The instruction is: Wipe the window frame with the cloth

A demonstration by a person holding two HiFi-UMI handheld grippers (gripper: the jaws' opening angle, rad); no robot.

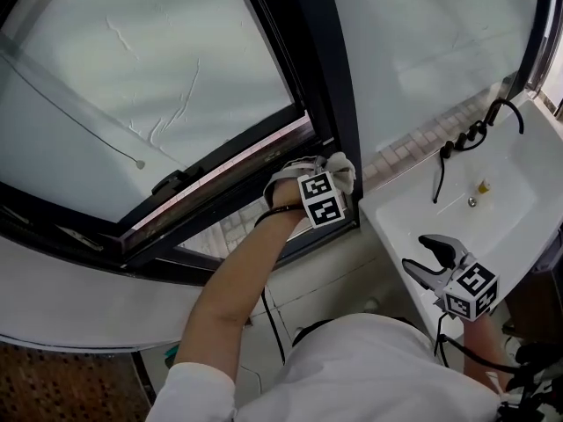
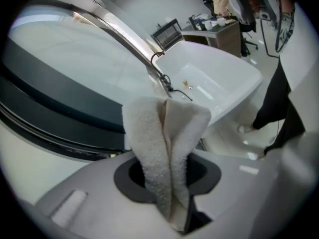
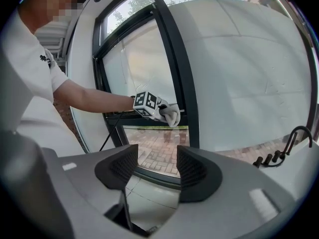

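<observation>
My left gripper (image 1: pixel 339 170) is shut on a folded white cloth (image 2: pixel 167 148), which it holds against the dark window frame (image 1: pixel 303 77) where the upright meets the lower rail. From the right gripper view the cloth (image 3: pixel 172 114) hangs at that same corner of the frame (image 3: pixel 187 83). In the left gripper view the cloth fills the gap between the jaws and hides the fingertips. My right gripper (image 1: pixel 420 258) is open and empty, held low over the near edge of the white sink (image 1: pixel 519 187), well away from the window.
A black tap (image 1: pixel 479 130) stands at the back of the sink. An opened sash with frosted glass (image 1: pixel 141 69) tilts to the left. A black cable (image 1: pixel 273 323) hangs from my left arm. White wall tiles (image 1: pixel 422 139) run under the right pane.
</observation>
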